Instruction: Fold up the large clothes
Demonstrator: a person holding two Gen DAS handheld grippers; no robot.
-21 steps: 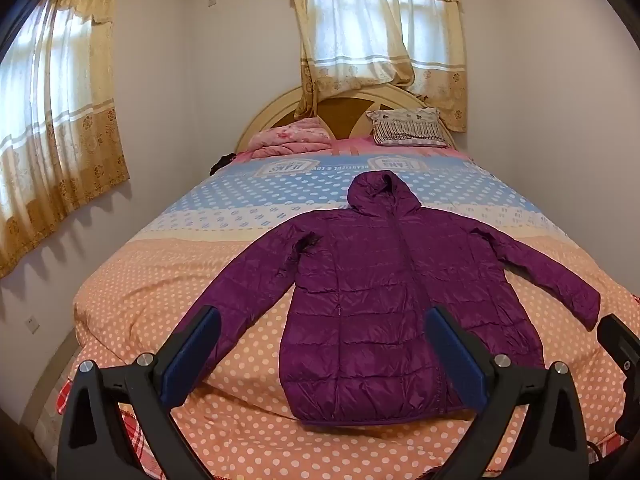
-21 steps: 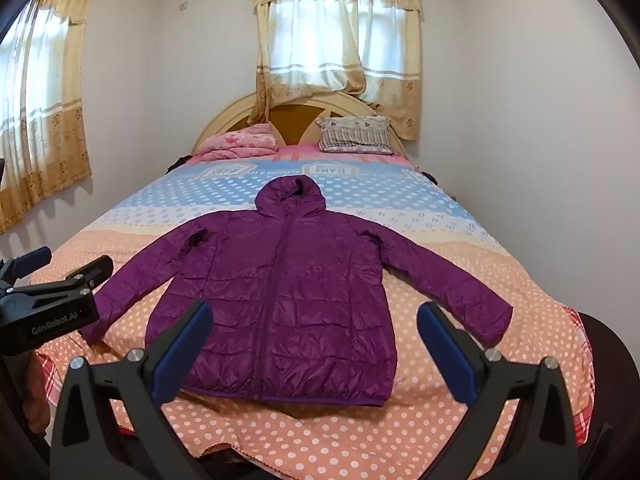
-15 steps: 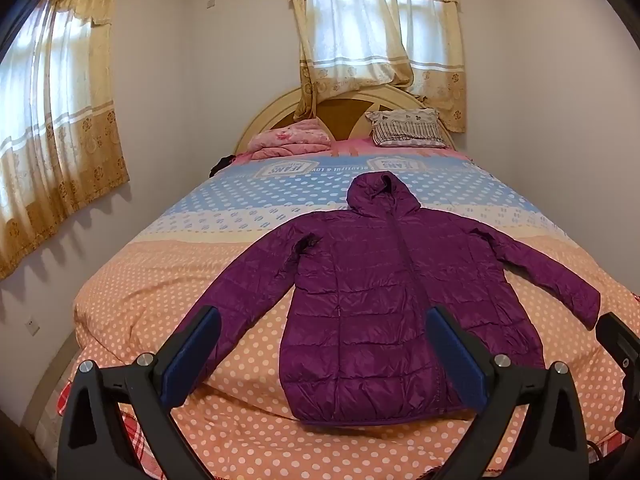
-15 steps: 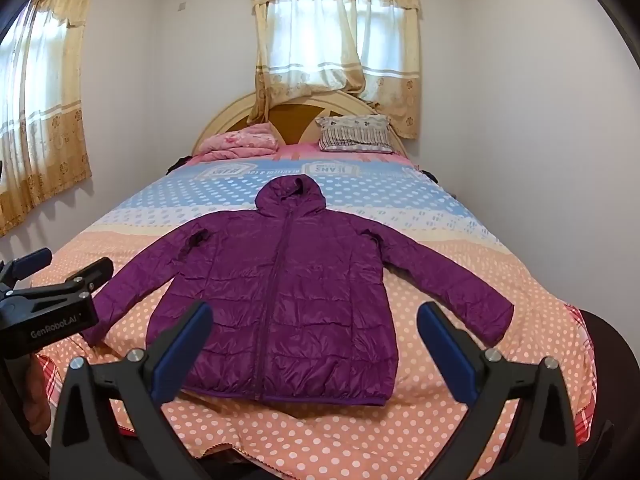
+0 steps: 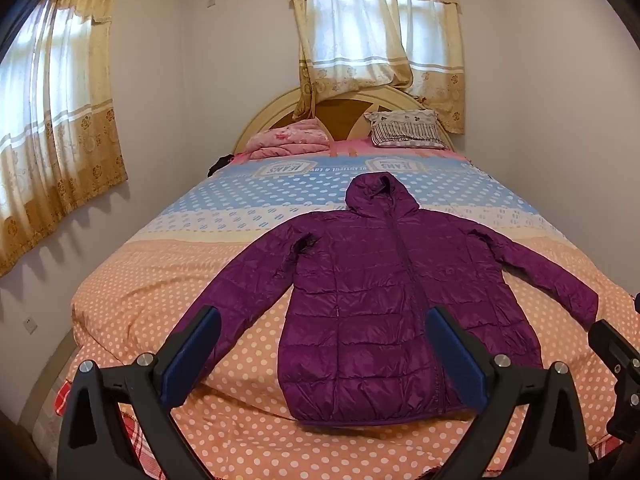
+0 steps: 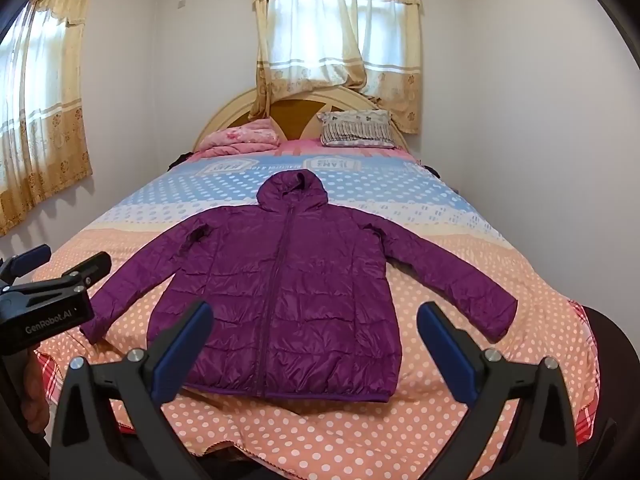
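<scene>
The jacket (image 5: 384,300) lies flat on the bed (image 5: 160,280) beyond both grippers' wide-open, empty fingers (image 5: 192,344).

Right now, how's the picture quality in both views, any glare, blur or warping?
Left wrist view: sharp, soft daylight, the window blown out white, walls bowed by the fisheye, corners dark. Right wrist view: the same, the purple jacket crisp with a faint sheen, no motion blur.
</scene>
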